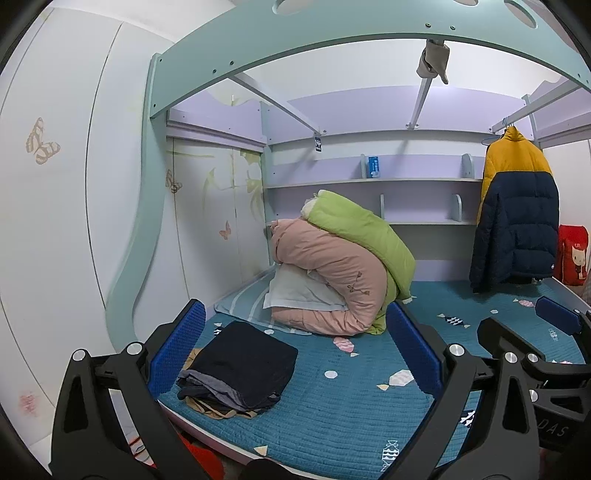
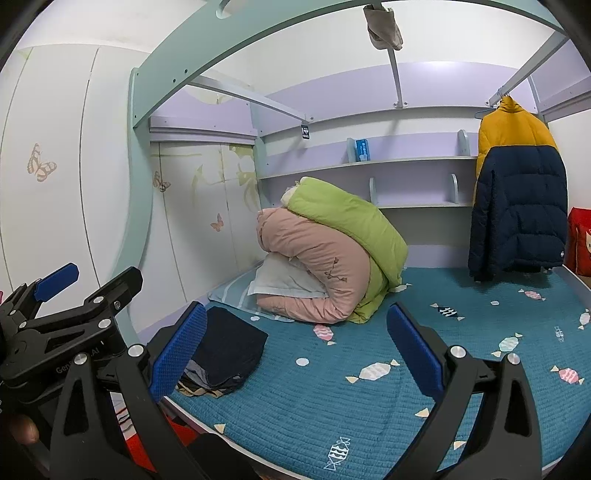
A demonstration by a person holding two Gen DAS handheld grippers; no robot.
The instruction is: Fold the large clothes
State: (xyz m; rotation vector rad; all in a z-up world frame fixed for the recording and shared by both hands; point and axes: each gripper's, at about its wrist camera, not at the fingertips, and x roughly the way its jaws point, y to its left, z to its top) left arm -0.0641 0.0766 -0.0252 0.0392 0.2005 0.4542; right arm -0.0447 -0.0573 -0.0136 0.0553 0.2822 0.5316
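Observation:
A stack of folded dark clothes [image 1: 236,369] lies at the front left corner of the teal bed cover [image 1: 332,406]; it also shows in the right wrist view [image 2: 221,350]. A yellow and navy puffer jacket [image 1: 517,210] hangs on a hanger from a rail at the right, also in the right wrist view [image 2: 517,192]. My left gripper [image 1: 295,350] is open and empty, held above the bed's front edge near the stack. My right gripper [image 2: 295,350] is open and empty beside it, to the right; it shows in the left wrist view [image 1: 524,325]. The left gripper shows at the right wrist view's left edge [image 2: 88,280].
Rolled pink and green quilts [image 1: 343,266] with a pillow sit at the back of the bed. Lilac shelves [image 1: 369,181] line the back wall. A white wardrobe [image 1: 55,221] stands at the left. A red bag [image 1: 572,258] is at the far right. The bunk frame [image 1: 332,33] arches overhead.

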